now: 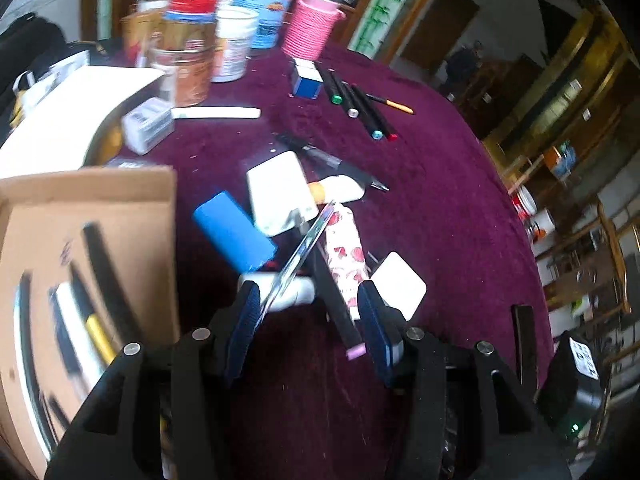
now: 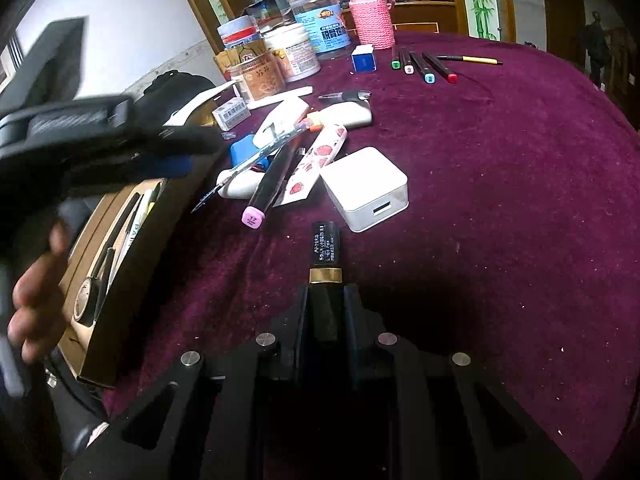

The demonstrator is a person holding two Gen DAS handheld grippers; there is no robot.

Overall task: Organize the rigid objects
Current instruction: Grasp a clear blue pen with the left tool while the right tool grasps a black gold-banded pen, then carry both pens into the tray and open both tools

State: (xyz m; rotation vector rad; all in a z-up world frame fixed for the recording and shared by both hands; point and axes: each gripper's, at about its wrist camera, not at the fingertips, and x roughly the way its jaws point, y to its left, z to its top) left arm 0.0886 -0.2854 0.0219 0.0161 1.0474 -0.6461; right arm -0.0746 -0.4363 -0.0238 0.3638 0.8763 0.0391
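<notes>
My left gripper (image 1: 310, 312) is open above a pile on the purple cloth: a clear pen (image 1: 298, 256), a black marker with a pink cap (image 1: 340, 312) and a strawberry-print case (image 1: 346, 260). The pen leans against the left finger (image 1: 246, 320). The same pile shows in the right wrist view, with the marker (image 2: 268, 184) and the pen (image 2: 260, 156). My right gripper (image 2: 325, 300) is shut on a black tube with a gold band (image 2: 325, 248). A cardboard box (image 1: 80, 264) holding pens stands at the left.
A white charger block (image 2: 366, 194), a blue block (image 1: 234, 236) and white cases lie around the pile. Four markers (image 2: 424, 66) and a yellow pen (image 2: 472, 59) lie further back. Jars (image 2: 296, 52) and a pink knitted bottle (image 2: 370, 20) stand at the far edge.
</notes>
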